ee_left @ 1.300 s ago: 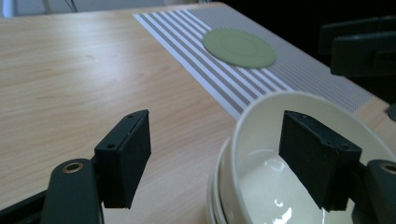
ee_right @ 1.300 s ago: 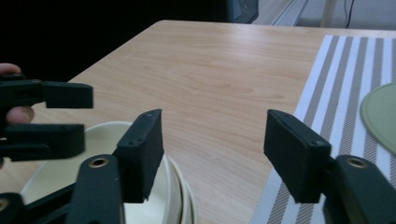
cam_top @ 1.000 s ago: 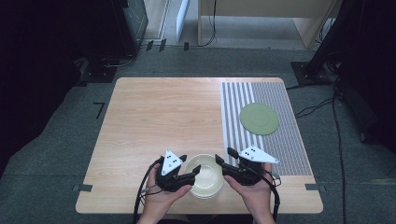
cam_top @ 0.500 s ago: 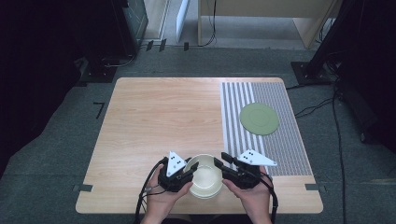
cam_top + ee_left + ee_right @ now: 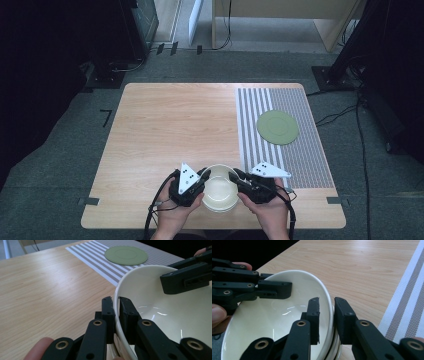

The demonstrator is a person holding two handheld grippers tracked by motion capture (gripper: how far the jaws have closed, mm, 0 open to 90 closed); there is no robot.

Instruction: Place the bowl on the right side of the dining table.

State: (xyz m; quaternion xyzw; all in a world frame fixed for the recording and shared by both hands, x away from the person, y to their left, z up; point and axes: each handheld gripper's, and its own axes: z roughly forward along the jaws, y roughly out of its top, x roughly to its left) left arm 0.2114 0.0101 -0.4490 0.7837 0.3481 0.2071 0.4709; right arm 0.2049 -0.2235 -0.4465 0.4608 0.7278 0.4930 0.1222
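Already the cream bowl [image 5: 218, 190], at the table's [image 5: 170, 125] 6 o'clock edge, is clamped at 9 o'clock by the left gripper [image 5: 117, 306]. At 3 o'clock the right gripper [image 5: 326, 312], jaws just closing, straddles the rim with a slight gap; lifting toward the green plate [image 5: 278, 127] is judged outstanding.

The right gripper [image 5: 326, 315] has one jaw inside the cream bowl [image 5: 274, 322] and one outside, straddling the rim; they've just been closing and a slight gap is still visible on the outer side. Across the bowl, the left gripper [image 5: 274, 290] bites the far rim; striped mat [image 5: 407, 305] sits right of the jaws on the wooden table [image 5: 352, 262].
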